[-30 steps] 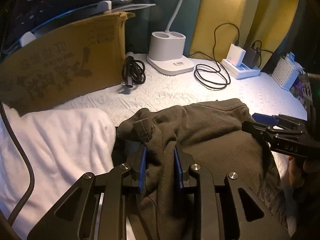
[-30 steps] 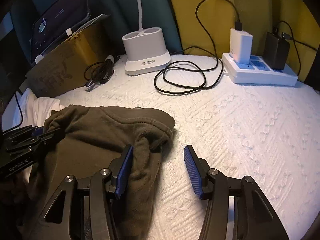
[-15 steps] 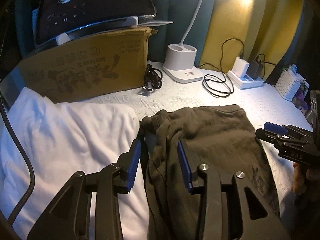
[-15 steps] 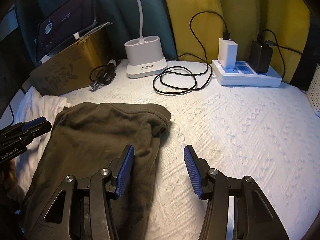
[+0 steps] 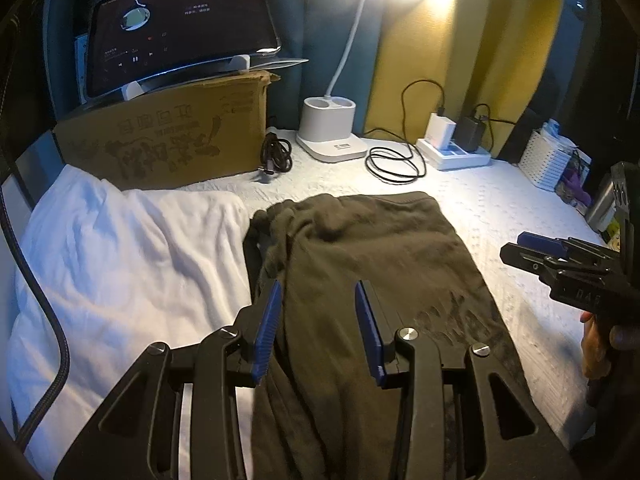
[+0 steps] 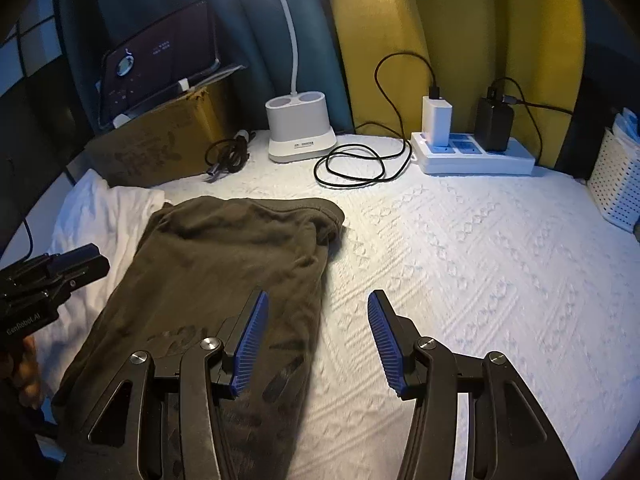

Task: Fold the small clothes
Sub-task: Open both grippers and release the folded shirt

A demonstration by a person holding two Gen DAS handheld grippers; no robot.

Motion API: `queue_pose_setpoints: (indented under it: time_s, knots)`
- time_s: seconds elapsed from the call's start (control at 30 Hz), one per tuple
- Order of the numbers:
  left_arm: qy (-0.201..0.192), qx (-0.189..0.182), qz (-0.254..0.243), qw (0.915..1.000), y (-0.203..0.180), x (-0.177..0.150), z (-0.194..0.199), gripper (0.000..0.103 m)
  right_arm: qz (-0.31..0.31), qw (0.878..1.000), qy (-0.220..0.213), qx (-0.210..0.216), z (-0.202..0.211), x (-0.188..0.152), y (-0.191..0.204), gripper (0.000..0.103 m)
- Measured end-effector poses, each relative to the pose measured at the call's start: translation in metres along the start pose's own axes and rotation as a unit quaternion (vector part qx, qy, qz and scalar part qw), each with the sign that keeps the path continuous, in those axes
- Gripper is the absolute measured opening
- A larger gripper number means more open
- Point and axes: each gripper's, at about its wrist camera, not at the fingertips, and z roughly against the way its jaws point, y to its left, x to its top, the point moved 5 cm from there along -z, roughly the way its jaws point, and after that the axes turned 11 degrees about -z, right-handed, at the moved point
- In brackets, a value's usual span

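Observation:
A dark olive garment [image 5: 360,248] lies folded lengthwise on the white textured cover [image 6: 460,280], its far end bunched a little at the left. My left gripper [image 5: 317,292] hovers open above the garment's left half, with nothing pinched between the blue pads. In the right wrist view the same garment [image 6: 224,256] sits at left. My right gripper [image 6: 318,300] is open over its right edge, one finger above cloth and one above bare cover. Each gripper shows at the edge of the other's view: the right gripper [image 5: 520,244] and the left gripper [image 6: 92,256].
A white cloth [image 5: 120,260] lies left of the garment. Behind stand a cardboard box [image 5: 168,144] with a tablet [image 5: 180,32] on top, a lamp base [image 5: 330,132], a coiled cable [image 5: 394,164] and a power strip [image 5: 452,152]. A white basket [image 5: 548,160] is at the far right.
The left gripper let go of the bunched garment fold and opened. Both grippers pulled back and rose, and the garment now lies flatter.

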Motion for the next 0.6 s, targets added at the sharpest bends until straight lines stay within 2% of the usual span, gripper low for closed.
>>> queue_pose_setpoints:
  time_s: [0.6]
  knots:
    - [-0.026, -0.011, -0.011, 0.9995, -0.05, -0.027, 0.045, 0.039, 0.007, 1.0, -0.029, -0.007, 0.071, -0.039, -0.012, 0.054]
